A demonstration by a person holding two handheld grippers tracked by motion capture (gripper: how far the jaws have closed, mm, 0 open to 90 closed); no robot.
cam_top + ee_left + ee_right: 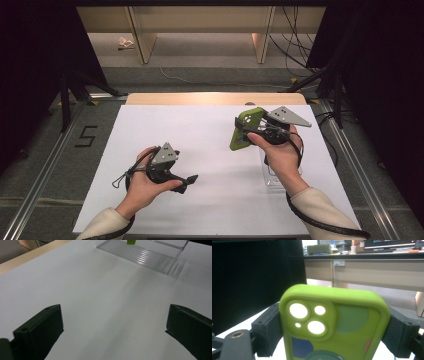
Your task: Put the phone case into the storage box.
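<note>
Green phone case (pixel 334 322): rubbery, pinched by its sides in right gripper (pixel 246 134), lifted.
Left gripper (pixel 189 181): spread, empty.
Left: lowering into clear plastic box (pixel 152 257) beneath right gripper.

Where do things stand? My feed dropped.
Right claw clamps green phone case, raised. Left claw open, empty, over the table. Clear box beneath case; nothing blocking.

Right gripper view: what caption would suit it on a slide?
Right claw clamped across a lime-green phone case, camera cutouts facing the lens, a desk behind.
</note>
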